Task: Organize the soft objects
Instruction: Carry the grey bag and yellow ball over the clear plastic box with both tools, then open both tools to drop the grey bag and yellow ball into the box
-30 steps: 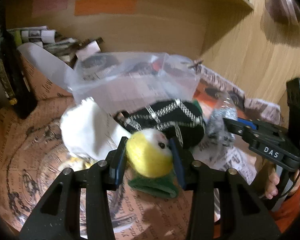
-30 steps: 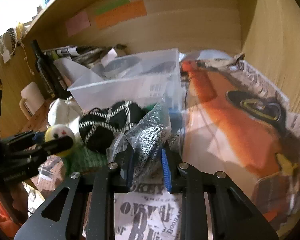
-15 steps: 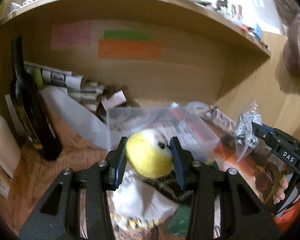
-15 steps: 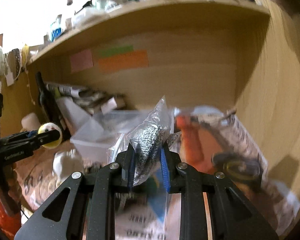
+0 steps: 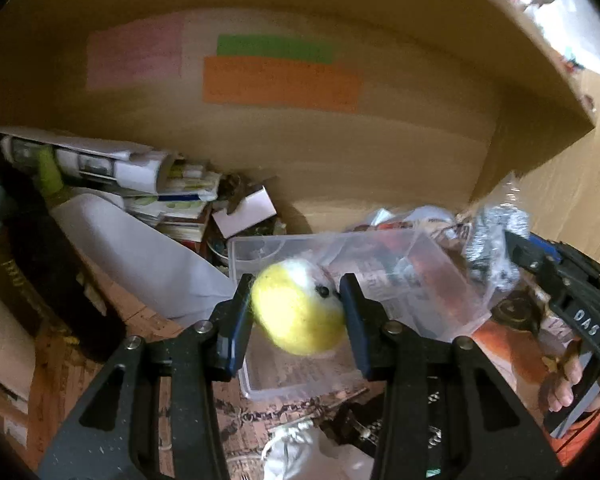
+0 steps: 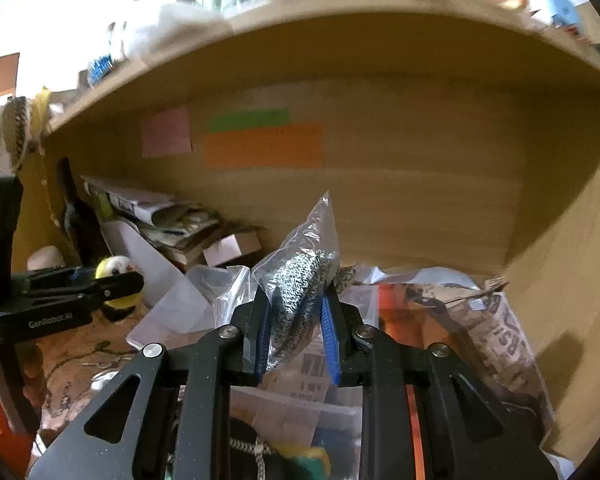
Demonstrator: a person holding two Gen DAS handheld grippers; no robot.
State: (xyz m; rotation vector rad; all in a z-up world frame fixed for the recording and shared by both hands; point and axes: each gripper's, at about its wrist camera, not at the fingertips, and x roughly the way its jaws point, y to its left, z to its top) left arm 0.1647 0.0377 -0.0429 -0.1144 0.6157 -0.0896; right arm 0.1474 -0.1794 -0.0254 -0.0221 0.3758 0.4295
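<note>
Yellow felted wool, fuzzy and round with a white patch and a small black eye, forms the soft ball (image 5: 300, 316) clamped between the blue pads of the left gripper (image 5: 298, 320); the jaws are closed to the ball's width. The ball hangs over the clear plastic bin (image 5: 432, 280), a thin-walled rectangular tub used here as the landmark. The right gripper (image 6: 296, 320) is closed on a crinkled transparent bag (image 6: 304, 256) holding a black-and-white speckled knit, also above the bin. The bin rests on printed newspaper (image 6: 496, 332) with an orange area to its right. Left of the bin lie a white paper roll (image 5: 140, 248) and a dark bottle (image 5: 40, 256). Behind the bin stand stacked papers (image 5: 112, 164) against a wood-grain back panel carrying pink (image 5: 136, 52), green (image 5: 276, 48) and orange notes (image 5: 280, 84).

Only the right wrist view shows the cluttered shelf top (image 6: 340, 4). Only the left wrist view shows fingers (image 5: 566, 384) on the right gripper's handle.
</note>
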